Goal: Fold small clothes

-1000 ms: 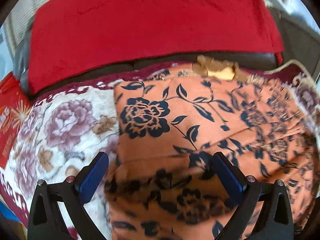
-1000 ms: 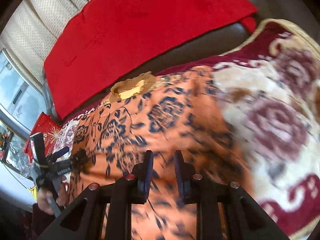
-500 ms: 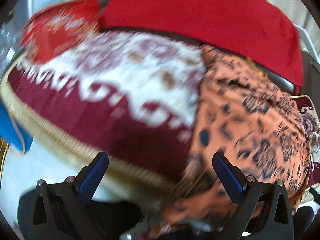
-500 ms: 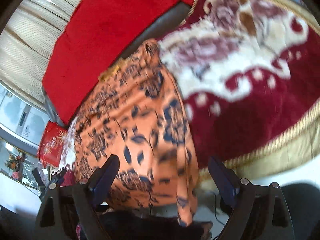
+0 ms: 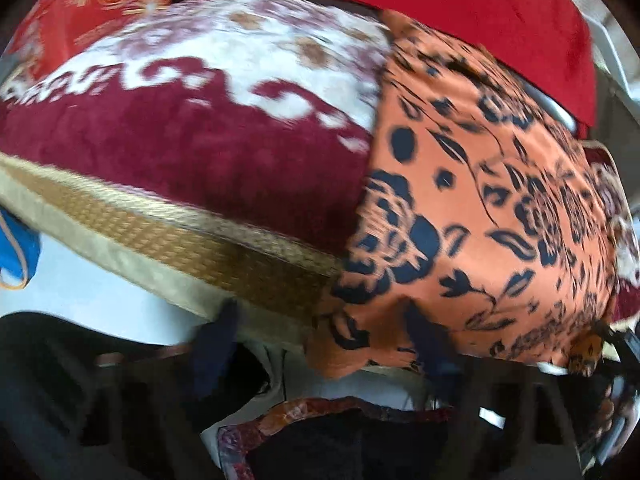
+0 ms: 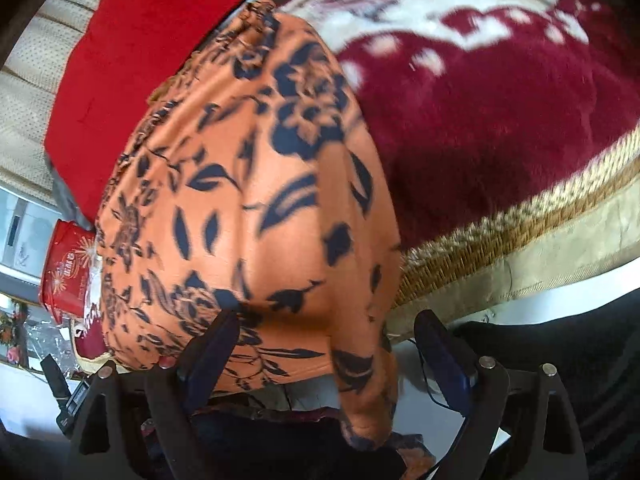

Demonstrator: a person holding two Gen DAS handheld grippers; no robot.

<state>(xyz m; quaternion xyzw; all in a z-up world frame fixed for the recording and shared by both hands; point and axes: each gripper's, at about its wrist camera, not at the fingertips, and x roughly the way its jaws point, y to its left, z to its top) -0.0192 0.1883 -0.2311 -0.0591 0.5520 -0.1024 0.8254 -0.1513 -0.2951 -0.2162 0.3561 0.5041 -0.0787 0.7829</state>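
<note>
The orange floral garment (image 5: 472,208) lay on the maroon blanket (image 5: 180,148), its hem hanging over the edge. My left claw (image 5: 320,344) was blurred, closing around the hem's corner; whether it pinched I couldn't tell. My right claw (image 6: 328,356) stood wide, narrowing, hem between, untouched.

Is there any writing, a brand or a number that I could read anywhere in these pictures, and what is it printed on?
Nothing reads with certainty.
Red packet beside the orange flowered garment: white brand lettering under a starburst, too small and blurred to read.
Same red packet in the left wrist view: only gold and white starbursts, no legible words.
Small black device at the lower left: a pale label, too small to read.
</note>
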